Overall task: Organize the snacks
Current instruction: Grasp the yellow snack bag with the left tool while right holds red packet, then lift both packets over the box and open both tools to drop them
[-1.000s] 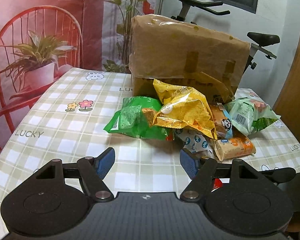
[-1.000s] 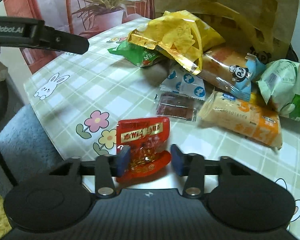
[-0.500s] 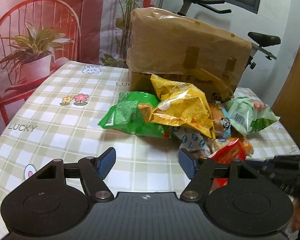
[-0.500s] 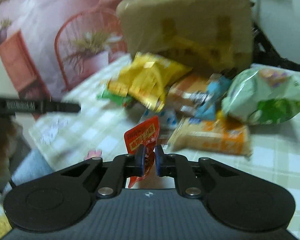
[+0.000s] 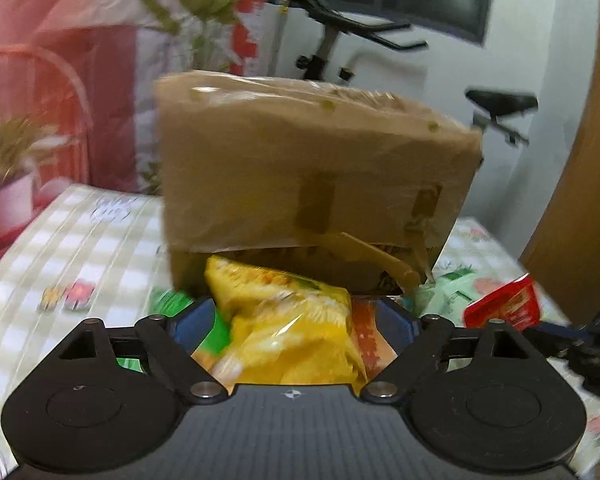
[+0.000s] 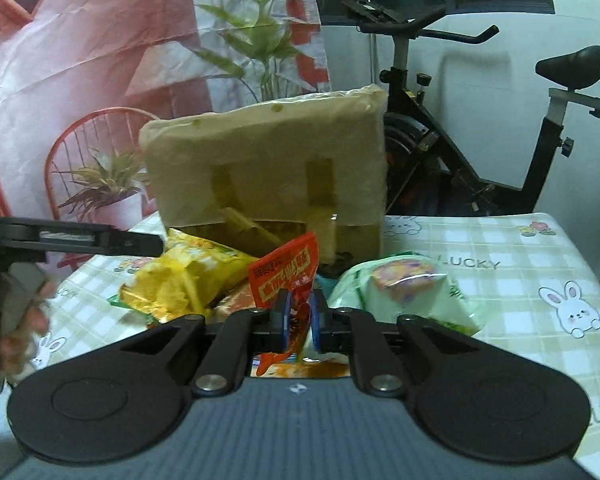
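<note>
Your right gripper (image 6: pixel 300 314) pinches the red packet (image 6: pixel 286 276), lifted before the brown box (image 6: pixel 268 168). Your left gripper (image 5: pixel 294 326), jaws just widened, straddles the yellow bag (image 5: pixel 296 328), at the box's six o'clock, without pressing.

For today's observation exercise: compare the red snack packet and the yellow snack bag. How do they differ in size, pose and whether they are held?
Size: the red snack packet is small and flat; the yellow snack bag is bigger and puffy.
Pose: the red packet stands upright, lifted; the yellow bag lies in the pile.
Grip: the right gripper pinches the red packet; the left gripper, jaws just opened wider, straddles the yellow bag unclamped.
Both are shiny sealed packets.
</note>
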A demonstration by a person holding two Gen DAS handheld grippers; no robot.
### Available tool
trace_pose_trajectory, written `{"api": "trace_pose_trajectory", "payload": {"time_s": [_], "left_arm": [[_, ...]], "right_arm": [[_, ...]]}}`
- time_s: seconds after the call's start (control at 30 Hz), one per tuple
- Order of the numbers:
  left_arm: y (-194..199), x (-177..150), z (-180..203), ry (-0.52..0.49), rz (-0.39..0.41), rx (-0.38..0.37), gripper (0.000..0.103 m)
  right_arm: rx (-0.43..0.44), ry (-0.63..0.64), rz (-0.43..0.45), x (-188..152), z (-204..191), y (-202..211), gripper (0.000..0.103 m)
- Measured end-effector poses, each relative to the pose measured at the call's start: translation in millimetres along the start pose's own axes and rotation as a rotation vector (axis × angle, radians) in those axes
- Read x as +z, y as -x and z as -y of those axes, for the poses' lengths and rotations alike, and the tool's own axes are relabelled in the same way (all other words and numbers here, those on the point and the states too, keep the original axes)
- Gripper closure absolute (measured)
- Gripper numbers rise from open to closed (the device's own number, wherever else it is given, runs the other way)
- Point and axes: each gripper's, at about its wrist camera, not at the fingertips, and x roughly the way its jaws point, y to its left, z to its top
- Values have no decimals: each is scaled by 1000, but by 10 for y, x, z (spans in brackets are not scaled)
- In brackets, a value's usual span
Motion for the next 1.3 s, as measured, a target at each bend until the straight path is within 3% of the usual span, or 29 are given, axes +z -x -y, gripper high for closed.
{"api": "trace_pose_trajectory", "payload": {"time_s": [0.23,0.3,0.43,0.67,0.83,0.97,1.13,1.3], "left_arm": [[-479,-109,132,-92,-112,115,14],[-505,-129,143,-105,-123,124,19],[-306,-115,66,-82,-81,77,30],[243,25,-12,-62,30,36,33],[646,371,-72,-31,167,45,33],[773,801,-75,-57,267,73,33],[556,1381,-9,-96,328,123,32],[87,1777,23,-103,291,160,32]], "right_arm": [[-31,-12,-5,-29,151,-76,92],[-32,-21,-4,-48,180,-83,92],[-42,-31,8,-56,201,-45,92],[-38,-59,97,145,217,114,92],[23,-107,184,547,241,220,92],[63,-70,251,1017,207,164,92],[64,13,287,1551,177,-256,92],[35,57,221,1849,199,-915,92]]}}
